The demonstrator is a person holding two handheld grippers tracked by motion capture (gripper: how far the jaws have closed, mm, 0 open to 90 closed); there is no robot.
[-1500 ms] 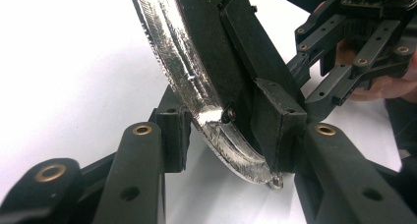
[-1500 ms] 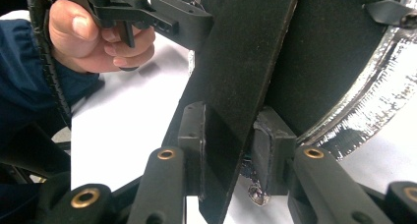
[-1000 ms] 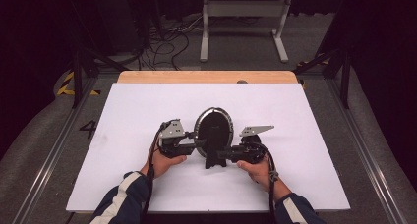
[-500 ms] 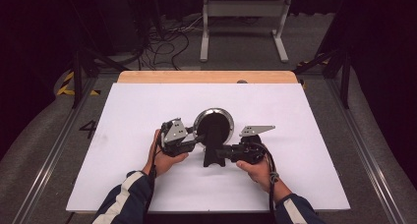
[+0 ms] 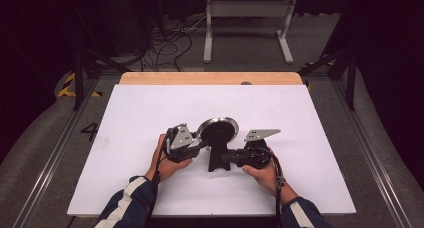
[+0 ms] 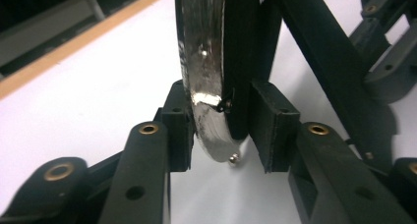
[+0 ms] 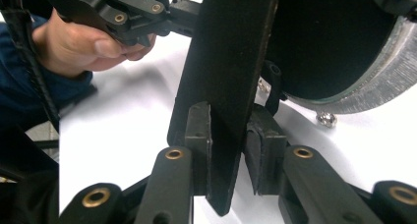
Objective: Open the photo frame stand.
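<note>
Tilted further toward the person than a second ago, the round mirror (image 5: 218, 131) now shows less of its disc in the high view, where earlier its ring stood nearly face-on to the camera. It sits at the middle of the white table cover (image 5: 150, 108), with its black stand (image 5: 218, 158) reaching toward the person.

From the high view, the left gripper (image 5: 196, 144) meets the mirror's left rim and the right gripper (image 5: 227, 158) meets the stand. The left gripper view adds what the high view cannot: the mirror's silvery rim (image 6: 204, 86) edge-on between the two black pads (image 6: 179, 121), which press it on either side, a small metal screw (image 6: 234, 158) at its lower tip. The right gripper view shows the flat black stand (image 7: 231, 76) gripped between that gripper's pads (image 7: 199, 145); its jaws have just been closing on it. Beyond it are the mirror's dark back (image 7: 329, 42) and the person's left hand (image 7: 83, 44).

White cover lies open on all sides of the mirror, with most room toward the far wooden edge (image 5: 210, 78). Around the table, the floor is grey, with cables (image 5: 170, 43) and a white frame (image 5: 247, 18) in a dark room.
</note>
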